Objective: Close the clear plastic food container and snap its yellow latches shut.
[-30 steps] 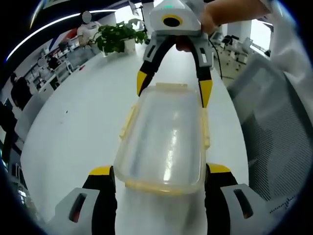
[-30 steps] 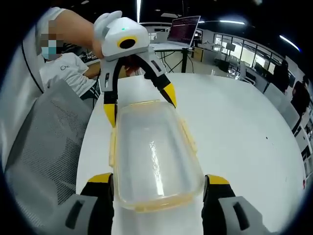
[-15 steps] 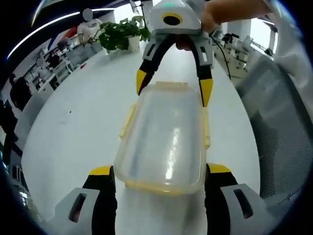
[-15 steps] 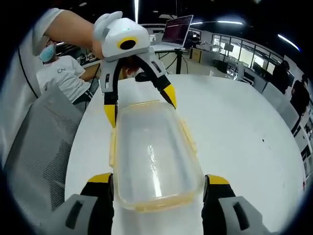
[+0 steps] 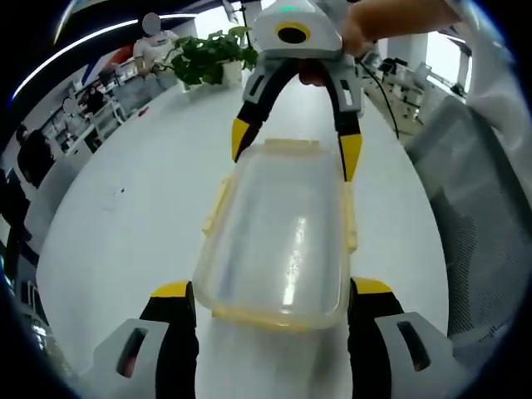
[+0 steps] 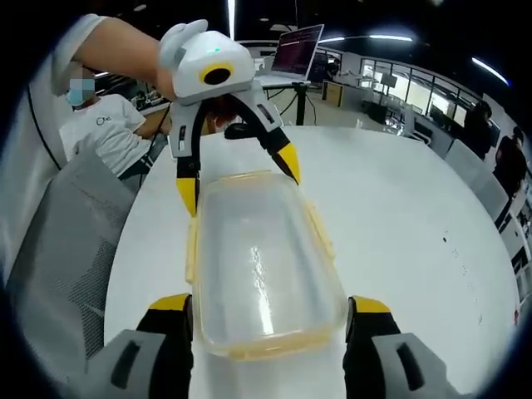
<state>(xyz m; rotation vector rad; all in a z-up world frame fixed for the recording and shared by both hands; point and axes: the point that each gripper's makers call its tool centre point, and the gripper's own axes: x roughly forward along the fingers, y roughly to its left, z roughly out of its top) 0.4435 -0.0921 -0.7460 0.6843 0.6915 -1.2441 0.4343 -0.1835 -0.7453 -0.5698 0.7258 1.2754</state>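
My left gripper [image 5: 266, 291] shows black jaws capped in yellow on grey housings with dark slots. My right gripper [image 5: 293, 154], seen across from it, wears a white rounded shell, a yellow-ringed round mark, a green light, and black arms tipped in yellow. My sleeve [image 6: 71, 33] is white.

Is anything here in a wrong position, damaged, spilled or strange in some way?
Nothing stands out. The clear plastic food container has its lid on evenly, with no crack or spill visible on the white table. The left gripper and right gripper each straddle one short end. Whether the yellow latches are snapped shut is unclear.
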